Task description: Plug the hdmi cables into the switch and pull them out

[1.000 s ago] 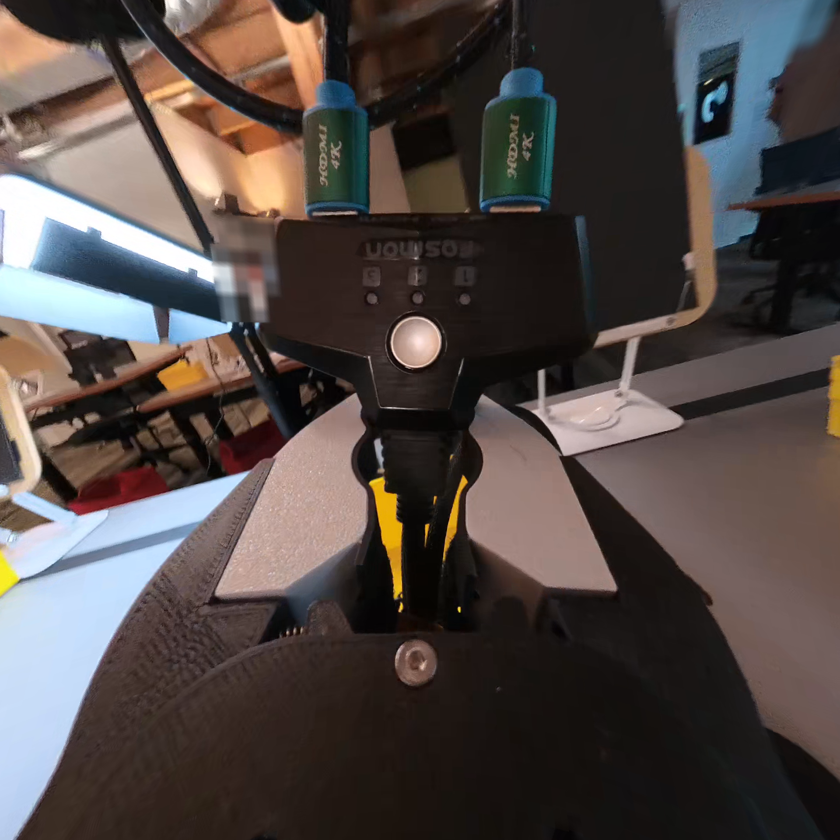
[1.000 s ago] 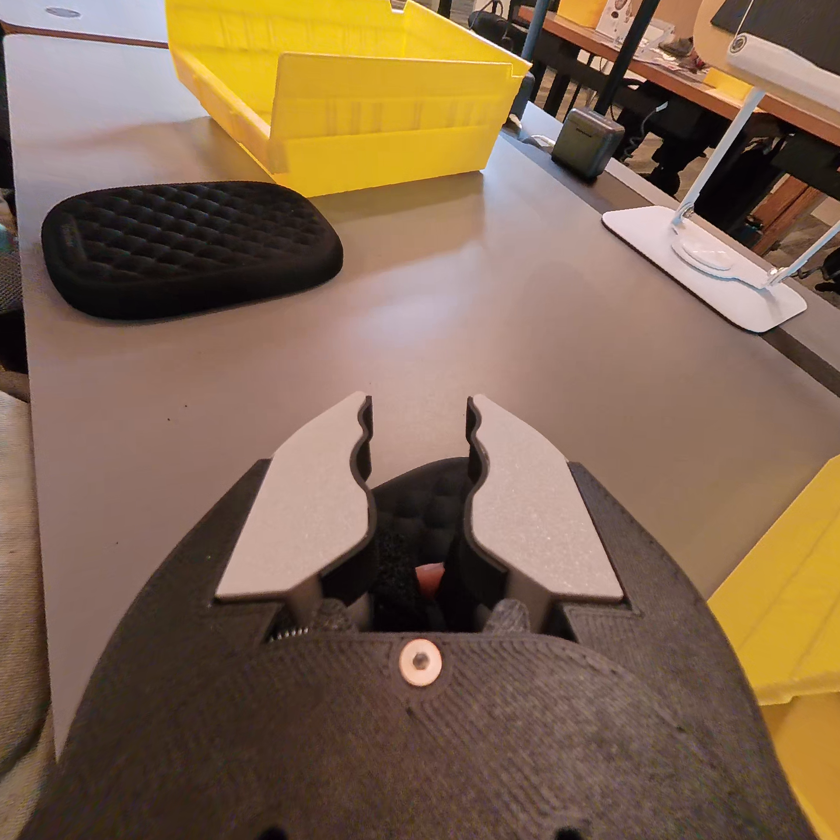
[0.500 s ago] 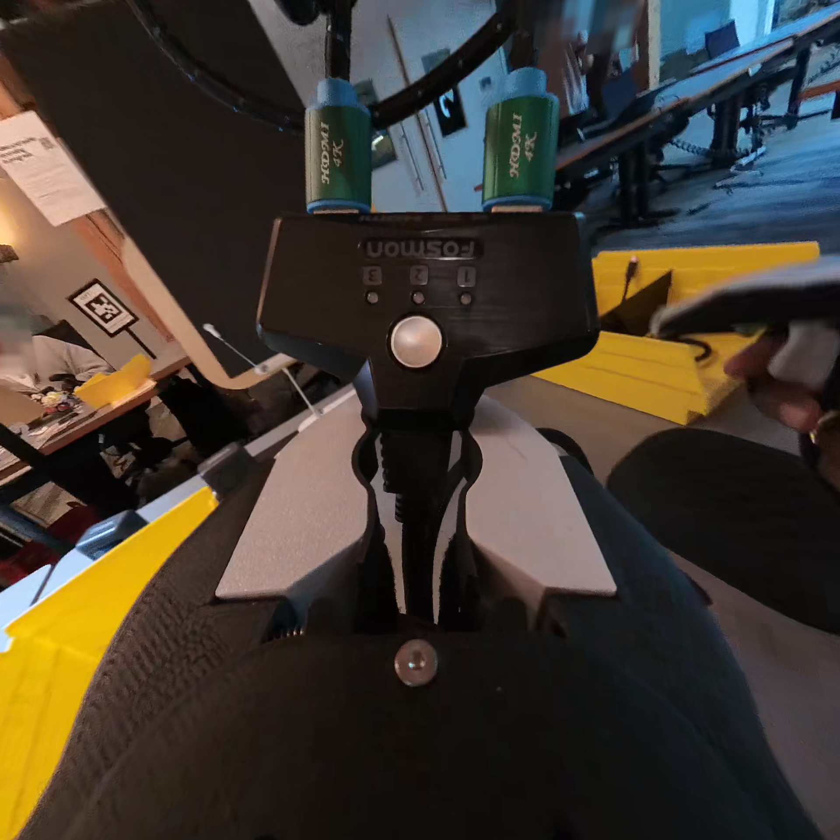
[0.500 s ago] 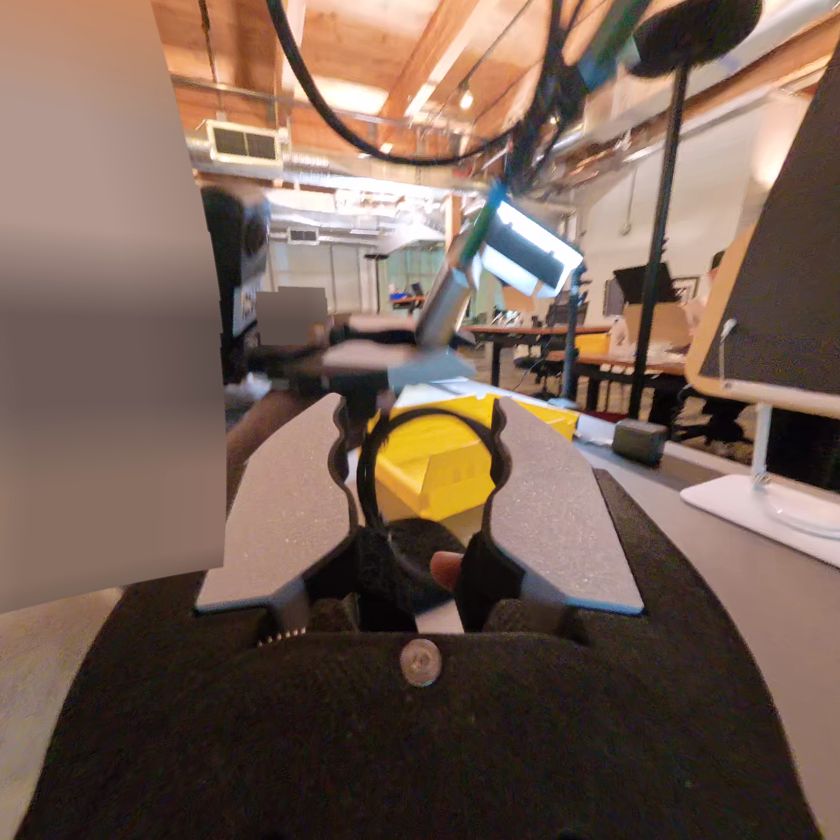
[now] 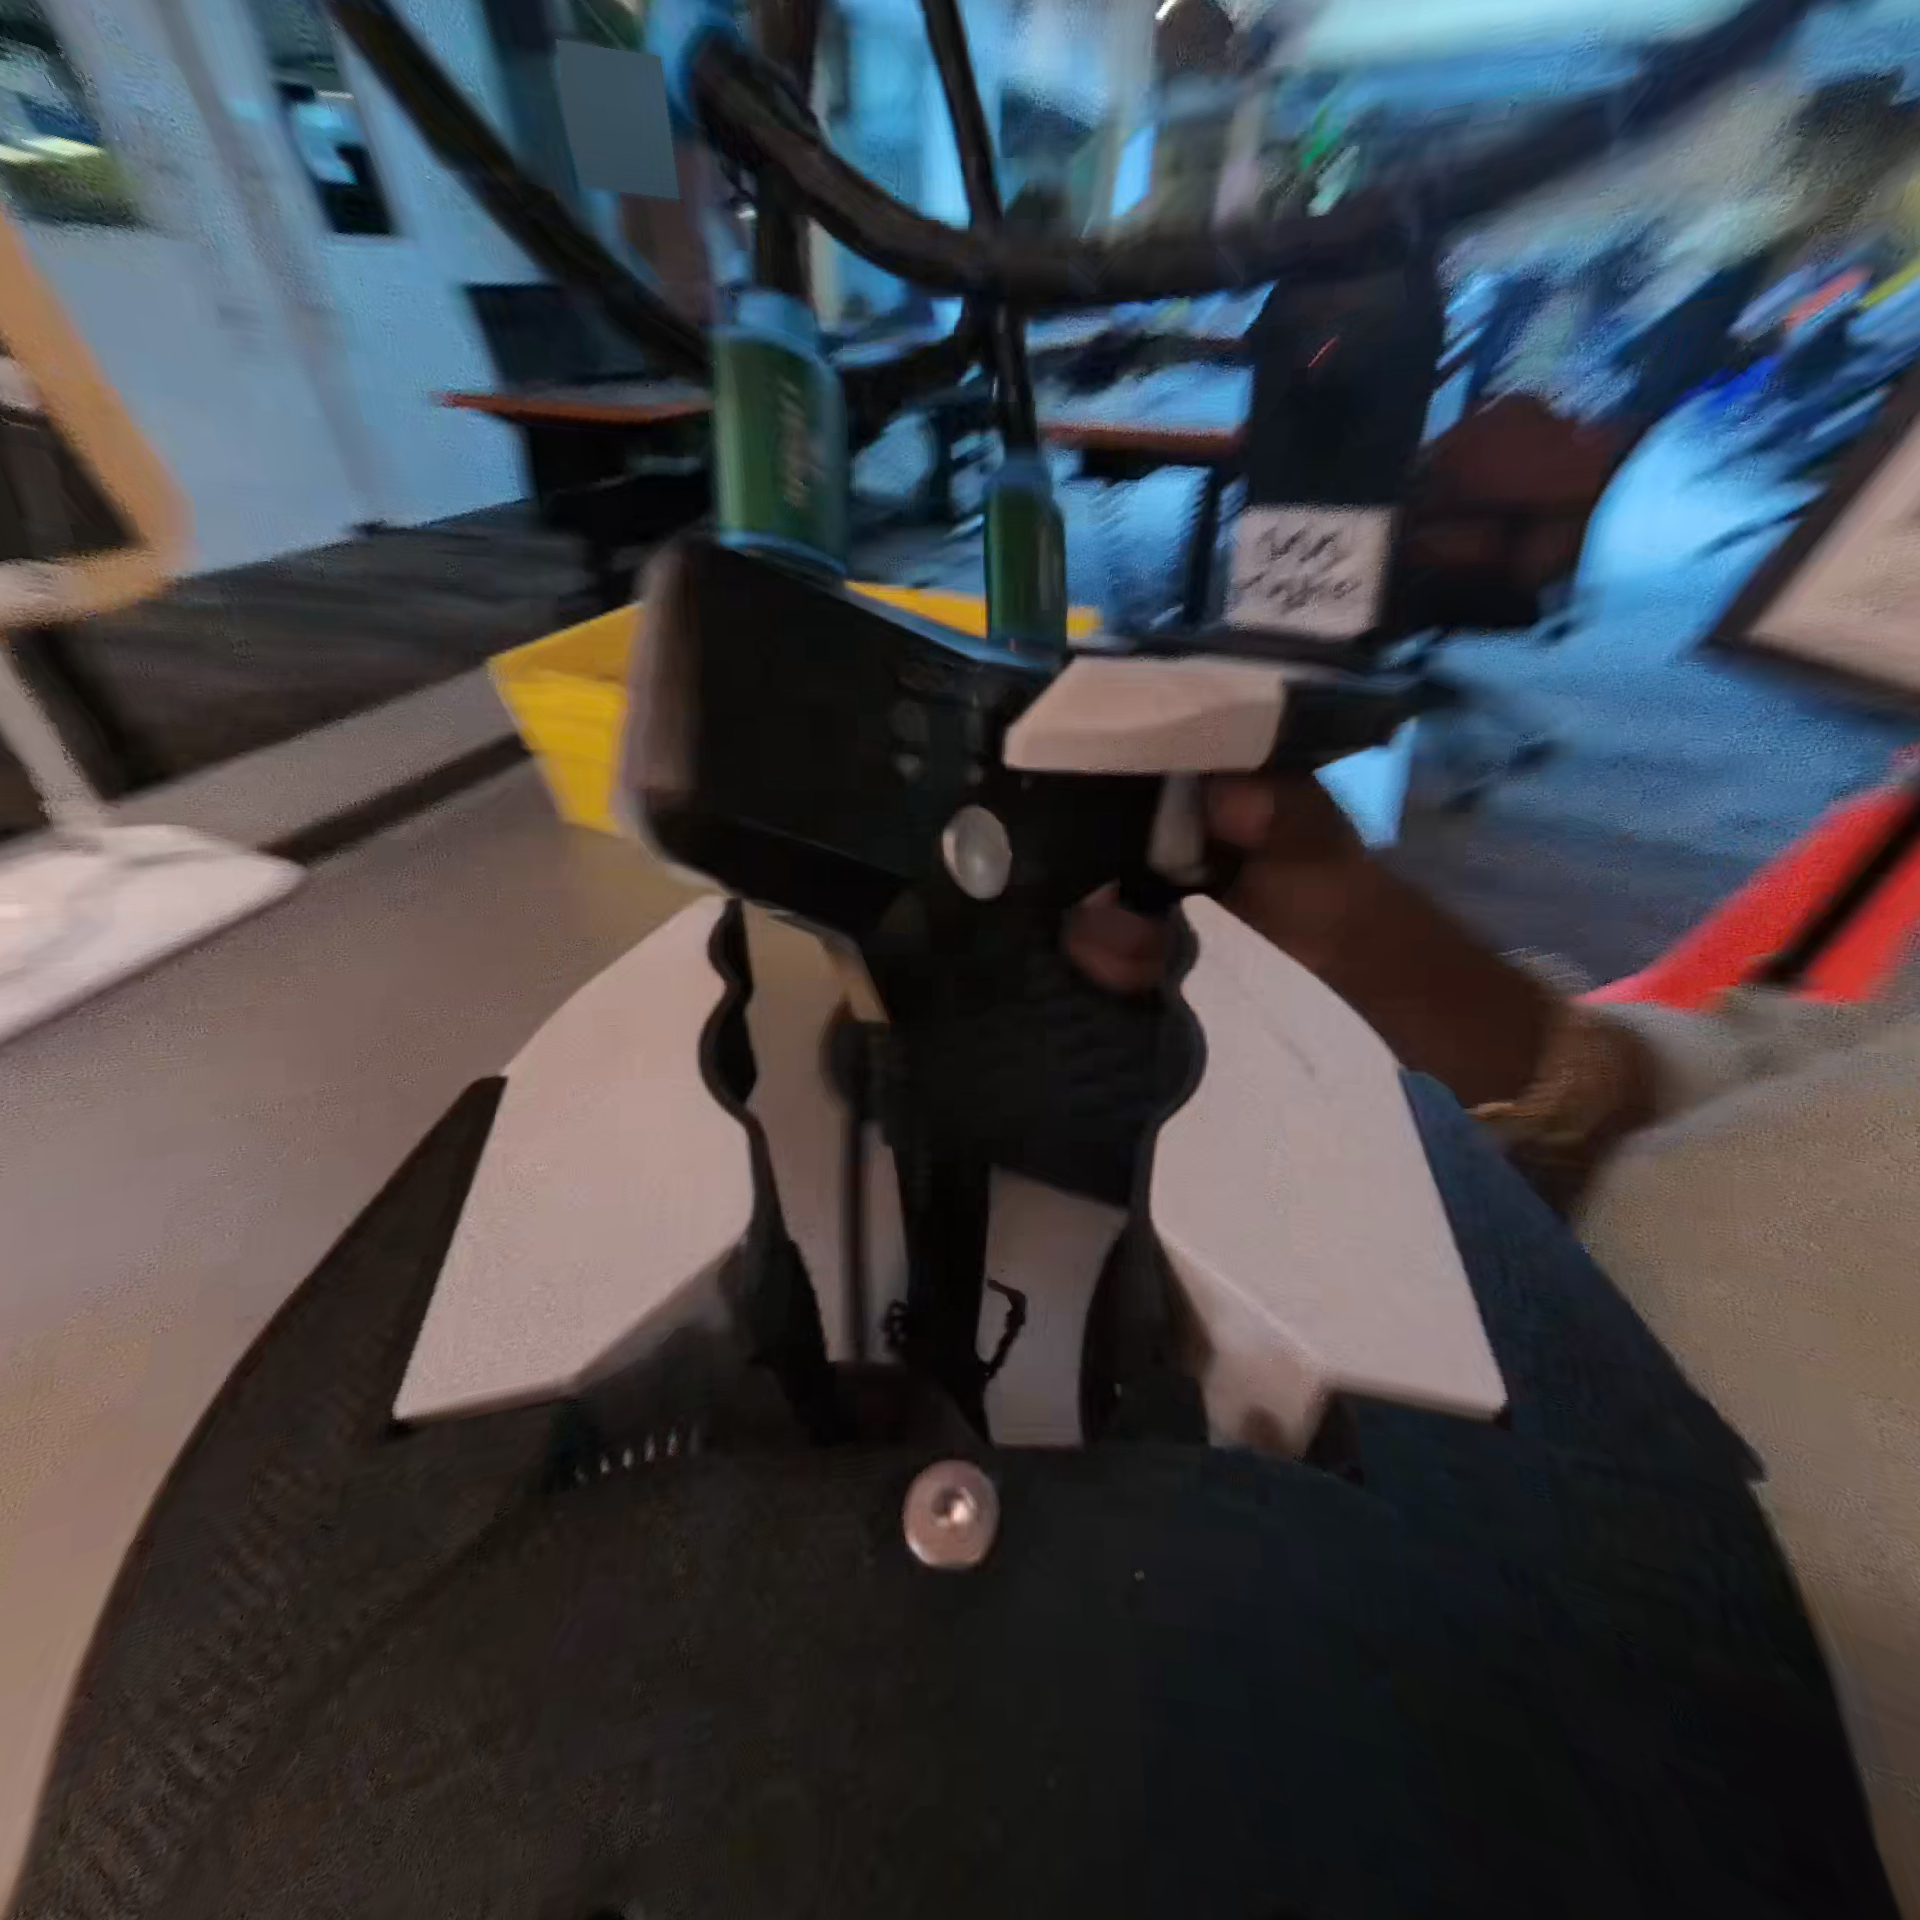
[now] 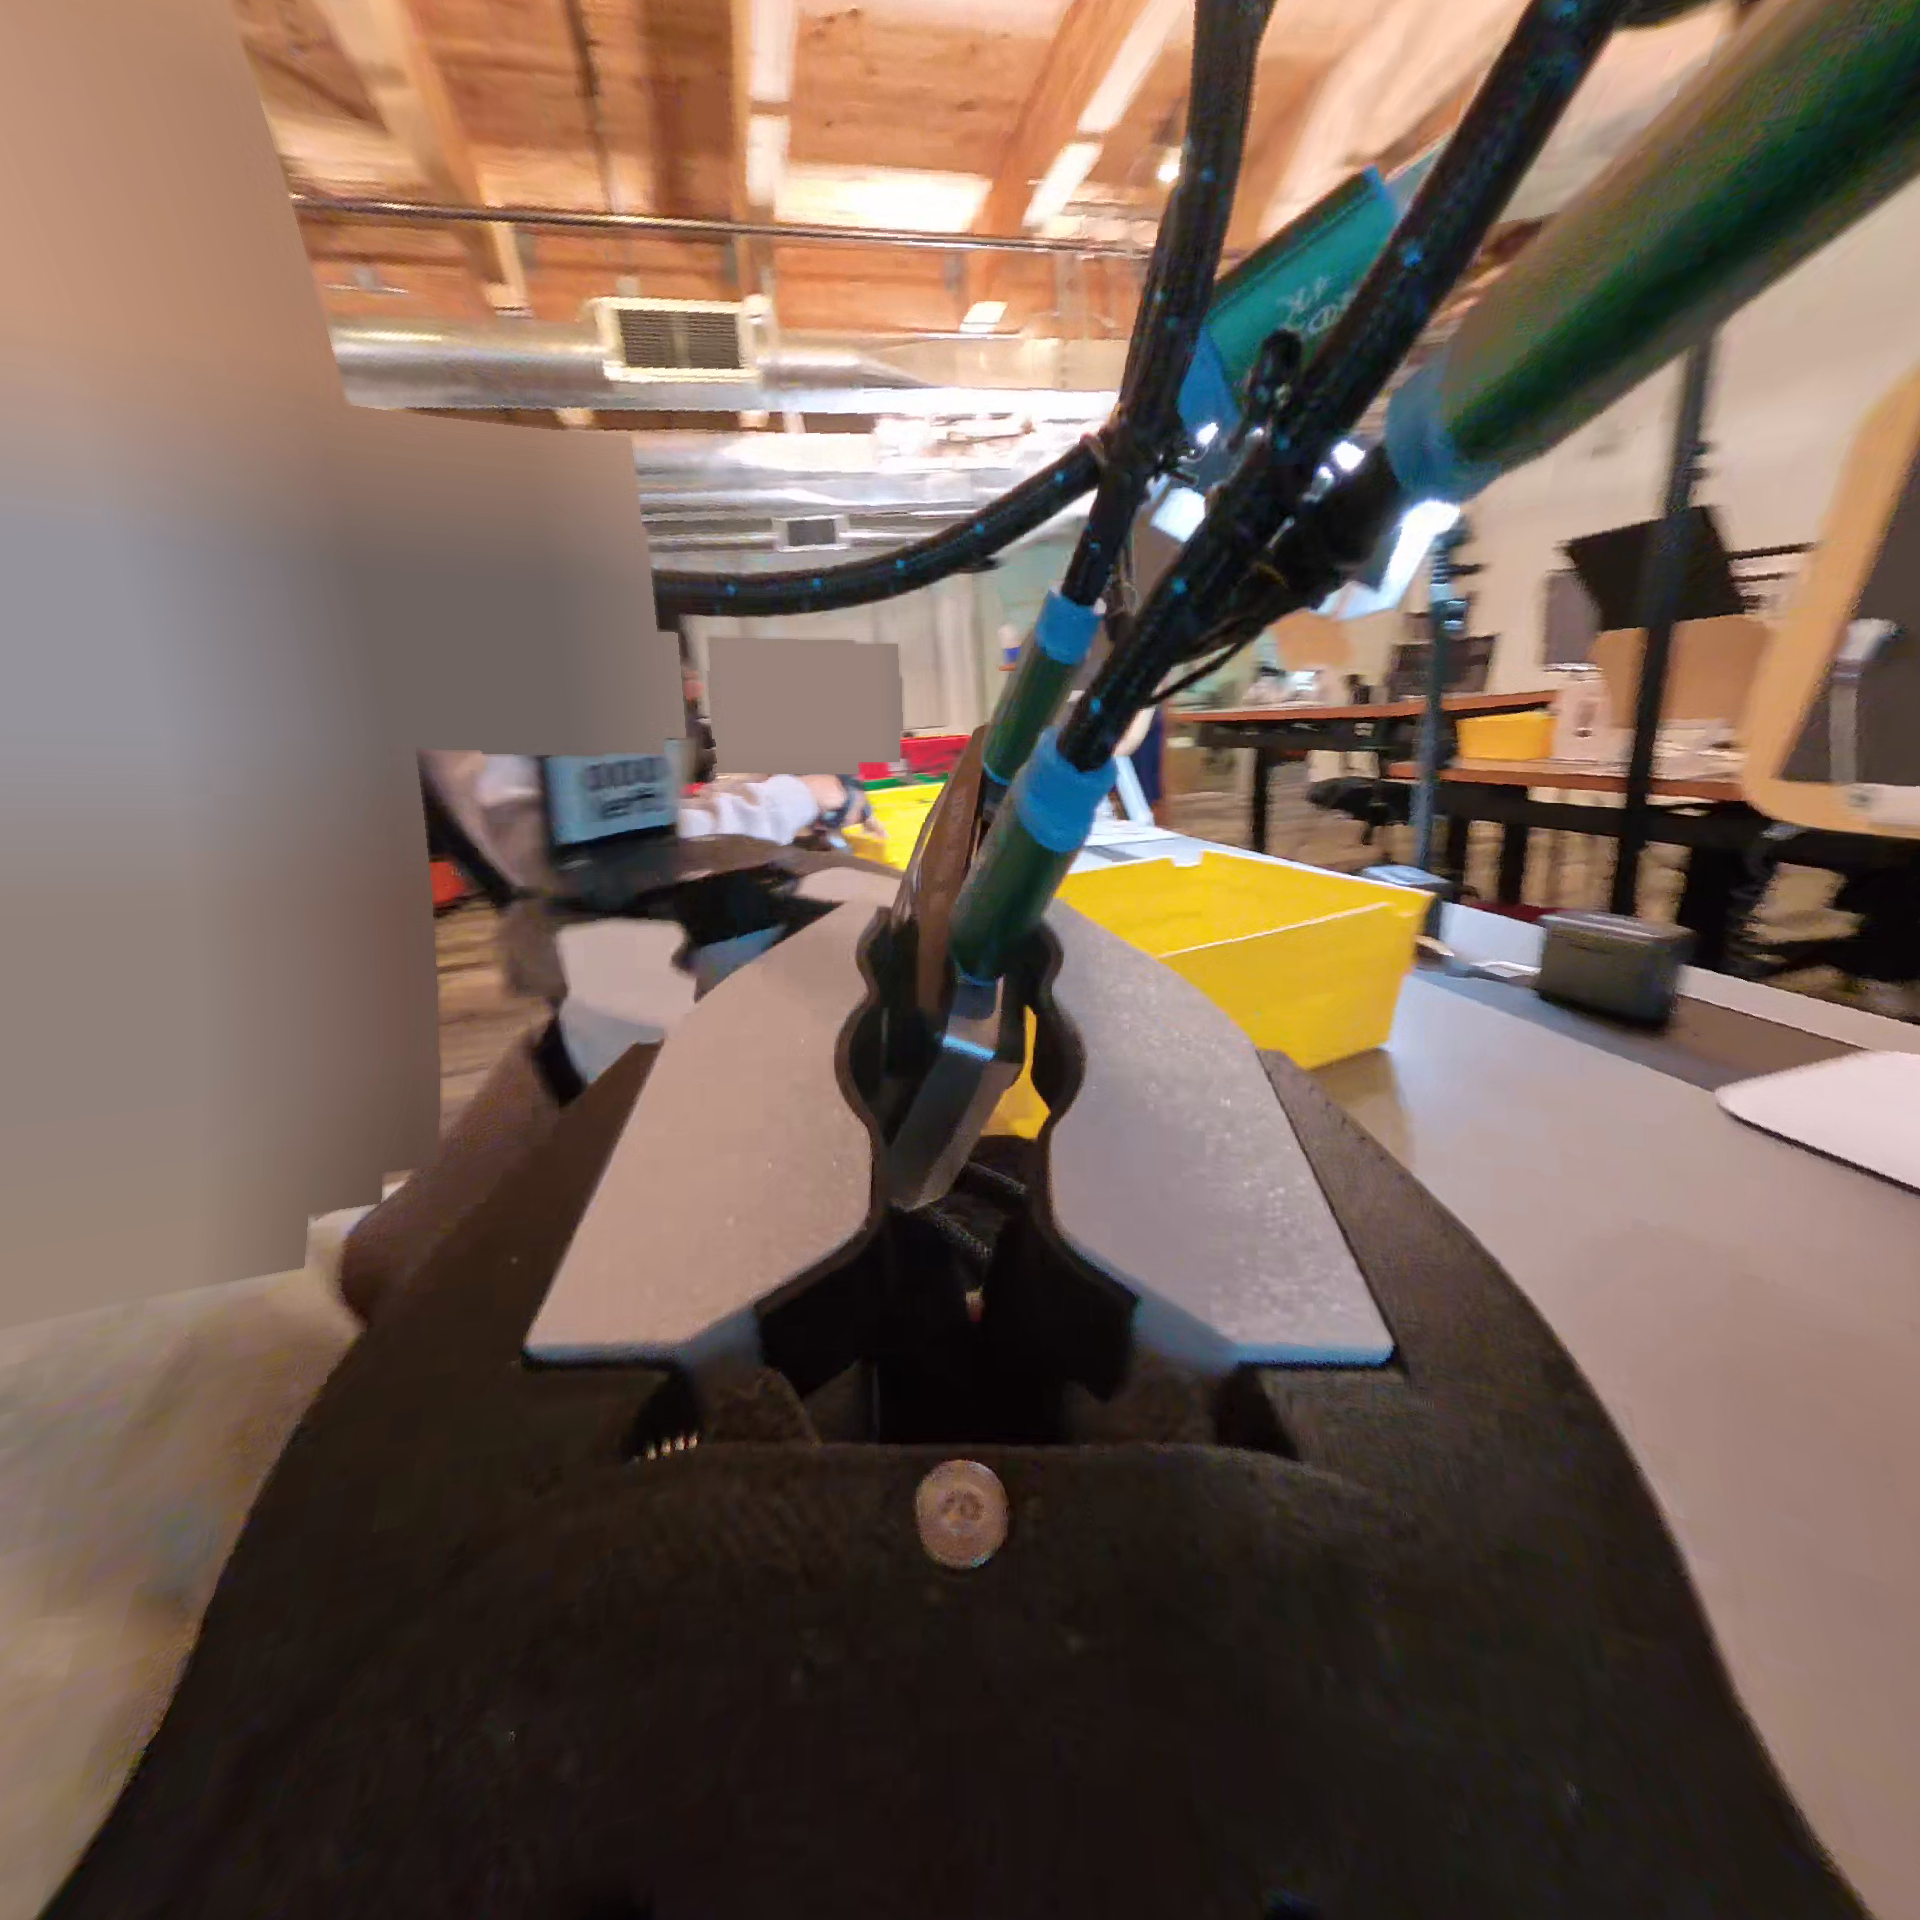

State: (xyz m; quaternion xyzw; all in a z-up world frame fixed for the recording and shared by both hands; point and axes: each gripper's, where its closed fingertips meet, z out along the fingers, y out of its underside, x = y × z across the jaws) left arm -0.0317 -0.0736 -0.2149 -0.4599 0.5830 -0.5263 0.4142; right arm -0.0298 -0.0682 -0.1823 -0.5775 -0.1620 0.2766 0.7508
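The black HDMI switch (image 5: 810, 727) hangs in the air, turned partly sideways and blurred. Two green HDMI plugs (image 5: 777, 447) (image 5: 1023, 561) sit in its top edge, with black braided cables (image 6: 1164, 312) looping above. My left gripper (image 5: 956, 925) stands open, with the switch's neck and tail cable loose between its fingers. My right gripper (image 6: 961, 935) is shut on the switch (image 6: 945, 1101), seen edge-on, right beside a plug (image 6: 1003, 883). The right gripper also shows in the left wrist view (image 5: 1143, 717), across the switch's right side. Two more green plug ends (image 6: 1662, 260) dangle at the upper right.
A yellow bin (image 6: 1247, 935) stands on the grey table (image 6: 1558, 1195); it also shows in the left wrist view (image 5: 561, 707). A white lamp base (image 5: 104, 894) and a small grey box (image 6: 1610, 966) sit near the edges. A hand (image 5: 1299, 883) holds the right gripper.
My right gripper came up from the table and closed on the switch. My left gripper's fingers have spread apart, and the switch has twisted sideways between them.
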